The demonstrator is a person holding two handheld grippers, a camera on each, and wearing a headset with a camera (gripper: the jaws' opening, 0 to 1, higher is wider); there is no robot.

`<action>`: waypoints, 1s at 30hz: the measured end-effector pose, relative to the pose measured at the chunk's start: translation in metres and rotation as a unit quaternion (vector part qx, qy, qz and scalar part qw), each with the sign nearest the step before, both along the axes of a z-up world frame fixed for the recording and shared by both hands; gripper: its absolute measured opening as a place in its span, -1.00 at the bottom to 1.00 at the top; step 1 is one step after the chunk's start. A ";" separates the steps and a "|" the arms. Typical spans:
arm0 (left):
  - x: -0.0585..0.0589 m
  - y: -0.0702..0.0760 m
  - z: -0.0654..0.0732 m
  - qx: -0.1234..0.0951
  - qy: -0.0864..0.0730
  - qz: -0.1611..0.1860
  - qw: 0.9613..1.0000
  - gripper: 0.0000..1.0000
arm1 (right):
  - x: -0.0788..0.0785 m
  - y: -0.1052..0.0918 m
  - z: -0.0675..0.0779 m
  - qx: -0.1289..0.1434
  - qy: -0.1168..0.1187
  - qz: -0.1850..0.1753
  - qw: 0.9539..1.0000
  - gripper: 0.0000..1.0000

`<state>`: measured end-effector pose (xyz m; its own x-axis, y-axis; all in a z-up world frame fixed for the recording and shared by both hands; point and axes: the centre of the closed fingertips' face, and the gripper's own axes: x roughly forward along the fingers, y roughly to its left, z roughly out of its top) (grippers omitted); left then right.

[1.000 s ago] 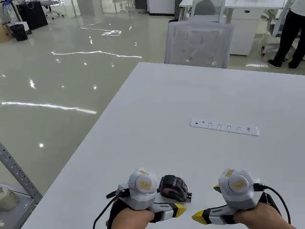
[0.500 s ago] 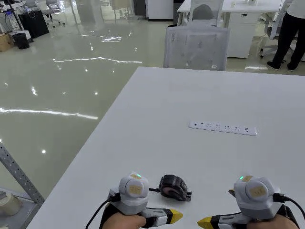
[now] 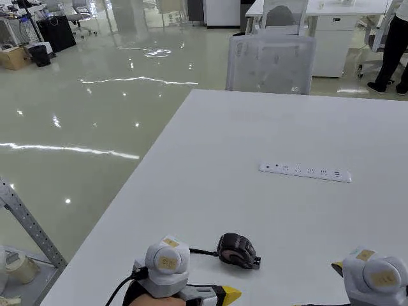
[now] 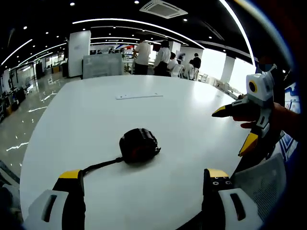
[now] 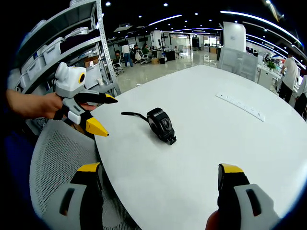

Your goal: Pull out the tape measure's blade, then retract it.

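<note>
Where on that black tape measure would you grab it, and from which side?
Likely the rounded case of the tape measure, pinched across its two broad faces by the left gripper, coming from the side where the wrist strap trails. The case is the bulky, rigid part, and its blade end seems to face the right gripper, leaving that free for pulling.

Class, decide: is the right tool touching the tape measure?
Apart. In the right gripper view, bare table separates the tape measure from the right tool.

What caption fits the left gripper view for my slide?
Open left gripper faces a black tape measure lying untouched on the white table; right gripper open nearby.
</note>
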<state>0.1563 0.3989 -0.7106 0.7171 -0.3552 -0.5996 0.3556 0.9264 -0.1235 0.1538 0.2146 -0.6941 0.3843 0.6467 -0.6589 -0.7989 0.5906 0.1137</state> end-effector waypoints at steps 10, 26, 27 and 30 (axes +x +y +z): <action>-0.016 0.010 0.005 0.003 -0.008 -0.013 1.000 1.00 | -0.013 -0.015 0.018 -0.005 -0.009 -0.015 1.000 1.00; -0.037 0.038 0.029 0.013 -0.023 -0.024 0.999 1.00 | -0.030 -0.039 0.042 -0.014 -0.028 -0.040 0.999 1.00; -0.038 0.038 0.032 0.015 -0.024 -0.026 0.999 1.00 | -0.032 -0.041 0.043 -0.016 -0.029 -0.040 0.999 1.00; -0.042 0.041 0.036 0.021 -0.023 -0.031 0.999 1.00 | -0.035 -0.050 0.048 -0.019 -0.034 -0.045 0.998 1.00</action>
